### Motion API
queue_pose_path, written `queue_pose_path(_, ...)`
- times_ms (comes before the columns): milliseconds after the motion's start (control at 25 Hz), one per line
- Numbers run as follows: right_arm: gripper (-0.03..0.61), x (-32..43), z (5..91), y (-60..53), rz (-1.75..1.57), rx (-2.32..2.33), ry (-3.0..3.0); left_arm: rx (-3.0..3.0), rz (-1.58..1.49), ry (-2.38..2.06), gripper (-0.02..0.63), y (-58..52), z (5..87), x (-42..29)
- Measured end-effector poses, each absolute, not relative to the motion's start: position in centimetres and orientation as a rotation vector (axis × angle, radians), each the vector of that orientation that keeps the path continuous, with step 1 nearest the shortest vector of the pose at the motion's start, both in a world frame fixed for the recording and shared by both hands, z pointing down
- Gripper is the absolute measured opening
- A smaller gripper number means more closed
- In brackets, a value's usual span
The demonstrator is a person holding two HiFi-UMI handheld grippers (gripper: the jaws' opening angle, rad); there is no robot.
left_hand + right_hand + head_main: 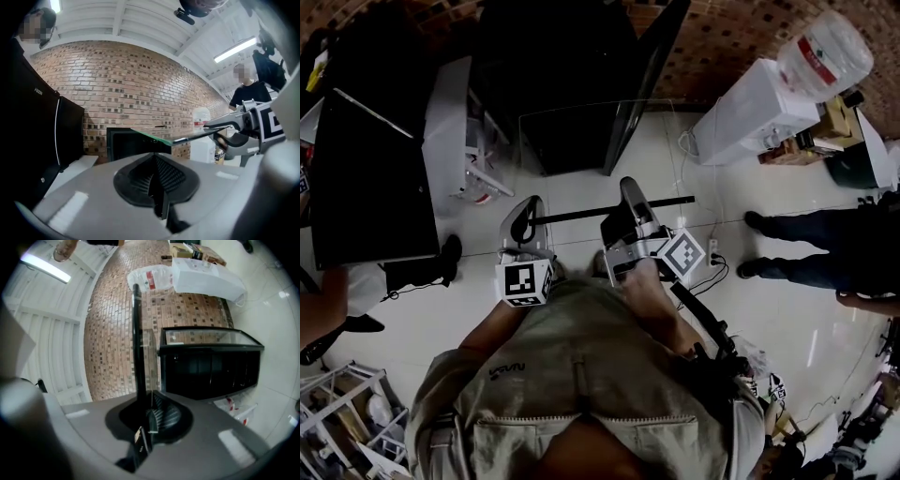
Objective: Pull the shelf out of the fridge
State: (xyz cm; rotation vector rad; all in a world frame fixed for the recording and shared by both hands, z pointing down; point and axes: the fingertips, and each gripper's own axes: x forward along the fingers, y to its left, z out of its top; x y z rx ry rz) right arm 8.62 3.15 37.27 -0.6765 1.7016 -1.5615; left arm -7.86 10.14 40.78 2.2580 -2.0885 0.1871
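Note:
The glass shelf [598, 155], with a black front trim bar, is out of the black fridge [567, 94] and held level in the air before its open door [649, 70]. My right gripper [628, 192] is shut on the trim bar near its middle. In the right gripper view the bar [137, 338] runs straight down into the jaws of the right gripper [147, 417]. My left gripper [525, 217] hangs by the bar's left end. In the left gripper view the left gripper [157, 180] is shut on nothing, with the shelf [164, 137] edge-on beyond it.
A white water dispenser [748, 111] with its bottle [825, 52] stands at the right of the fridge. A person's legs [806, 253] are at the right, with cables [712, 258] on the floor nearby. A black cabinet [370, 187] is at the left.

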Motion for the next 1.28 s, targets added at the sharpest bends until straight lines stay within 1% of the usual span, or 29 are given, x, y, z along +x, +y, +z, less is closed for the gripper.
queue_pose_path(440, 0.015, 7.9, 38.6, 4.8, -1.581, -0.722, 1.691, 2.274, 0.165, -2.071, 0.006, 10.9, 40.7, -9.1)
queue_pose_path(1280, 0.015, 7.9, 37.9, 4.7, -1.576, -0.701, 1.692, 2.195, 0.129, -2.12, 0.006, 11.6, 40.7, -10.6)
